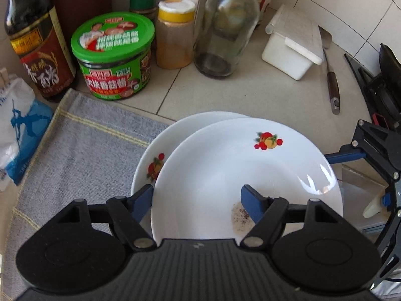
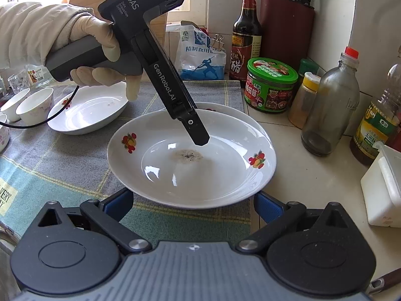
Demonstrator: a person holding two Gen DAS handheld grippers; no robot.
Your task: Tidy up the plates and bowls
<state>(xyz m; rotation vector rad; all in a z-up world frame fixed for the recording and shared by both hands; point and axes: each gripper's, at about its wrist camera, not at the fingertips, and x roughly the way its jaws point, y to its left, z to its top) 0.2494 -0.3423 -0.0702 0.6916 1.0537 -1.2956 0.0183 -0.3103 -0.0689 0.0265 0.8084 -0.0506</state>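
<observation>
Left gripper is hanging over the top plate with its jaws released, one blue finger outside the near-left rim and the other over the plate's inside; neither pad is pressing on the rim. Right gripper is sitting released too, its blue fingers spread wide on either side of the same plate's near edge without touching it.

That top plate is lying stacked on a second plate, offset so the lower one's left rim and fruit print are showing. A brownish speckled stain is sitting in the top plate's well. The stack is straddling the edge of the grey checked cloth and the tiled bench.

Left of the stack, in the right wrist view, a third plate is lying on the cloth, with small white cups beyond it at the bench's far left. Open cloth is lying between that plate and the stack; bare tile is lying open between the stack and the jars.

A gloved hand is holding the left gripper's body, which is reading "DAS Data Acquisition System" and "GenRobot.AI".

Farther back, a green-lidded jar with Chinese lettering, a yellow-capped spice bottle, an empty-looking glass bottle and a dark vinegar bottle are crowding the wall. A white lidded box and a brown-handled utensil are lying to the right, a blue-and-white salt bag to the left.
</observation>
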